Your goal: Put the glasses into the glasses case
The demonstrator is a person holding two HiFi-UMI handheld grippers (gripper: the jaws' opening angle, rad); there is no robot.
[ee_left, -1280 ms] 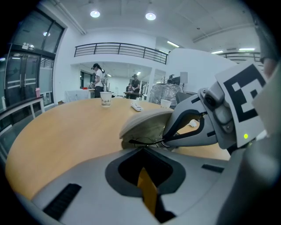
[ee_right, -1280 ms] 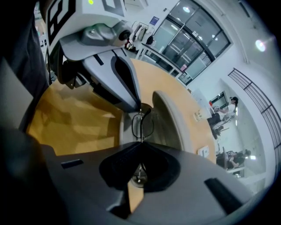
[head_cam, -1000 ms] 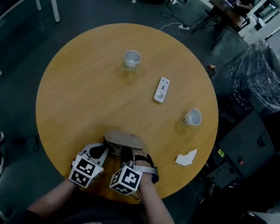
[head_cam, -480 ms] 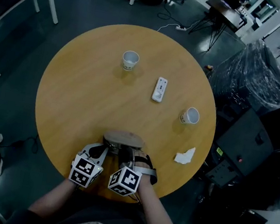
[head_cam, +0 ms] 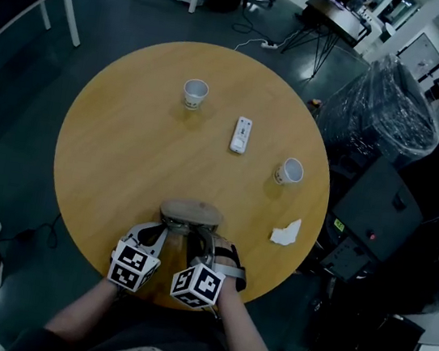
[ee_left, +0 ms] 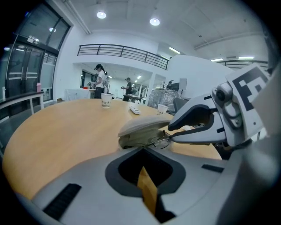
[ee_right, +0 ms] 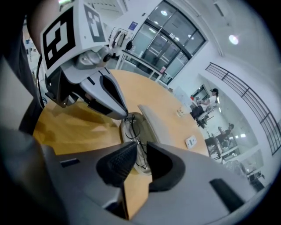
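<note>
Mid-frame, fragile wire glasses (ee_right: 131,129) lie in the open glasses case (ee_left: 140,125) (best held by the bridge); right gripper (ee_right: 140,145) narrowly parted, left gripper (ee_left: 142,149) pinching its rim.

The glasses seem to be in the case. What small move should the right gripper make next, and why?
Probably draw the right gripper straight back, clear of the glasses. Its jaws stand apart, the glasses lie inside the open glasses case, and the case cannot shut while the gripper reaches in.

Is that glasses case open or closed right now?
Open: the glasses case has its lid lifted, and the glasses lie in its lower half.
</note>
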